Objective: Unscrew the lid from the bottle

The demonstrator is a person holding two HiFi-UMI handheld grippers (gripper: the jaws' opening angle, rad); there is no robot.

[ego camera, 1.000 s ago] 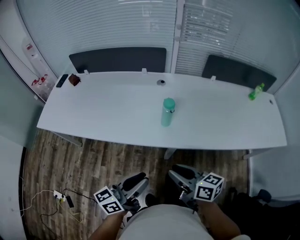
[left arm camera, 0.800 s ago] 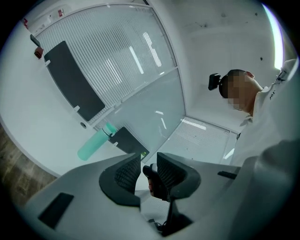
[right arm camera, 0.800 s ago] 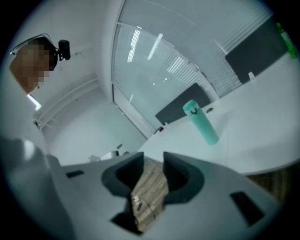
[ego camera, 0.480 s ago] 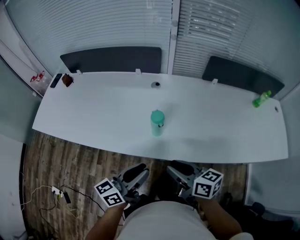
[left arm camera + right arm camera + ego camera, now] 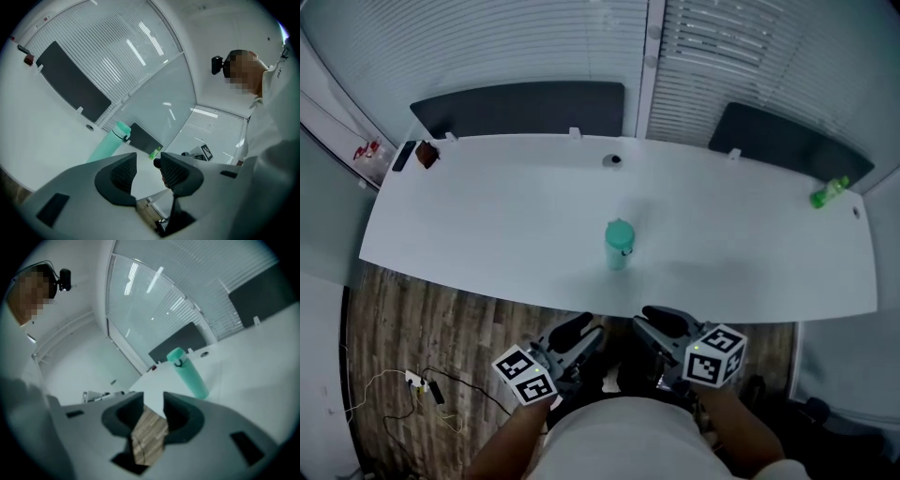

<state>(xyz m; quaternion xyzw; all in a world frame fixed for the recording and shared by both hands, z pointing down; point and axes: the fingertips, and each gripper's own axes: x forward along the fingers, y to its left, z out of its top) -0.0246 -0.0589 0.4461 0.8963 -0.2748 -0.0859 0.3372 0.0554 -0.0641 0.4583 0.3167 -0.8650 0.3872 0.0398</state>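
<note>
A long white desk [image 5: 487,216] carries the mint-green cylindrical bottle [image 5: 619,249] upright near its middle, green lid [image 5: 620,229] on. The left gripper [image 5: 581,336] has empty jaws opening and the right gripper [image 5: 656,328] has empty jaws apart. Both are well short of the bottle, so this is likely the approach; next, reach for body and lid.

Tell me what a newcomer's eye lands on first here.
The teal bottle stands upright, lid on, near the middle of the long white table. Both grippers hang short of its near edge: the left gripper with jaws opening on nothing, the right gripper with jaws apart and empty. A small green bottle sits at the far right.
</note>
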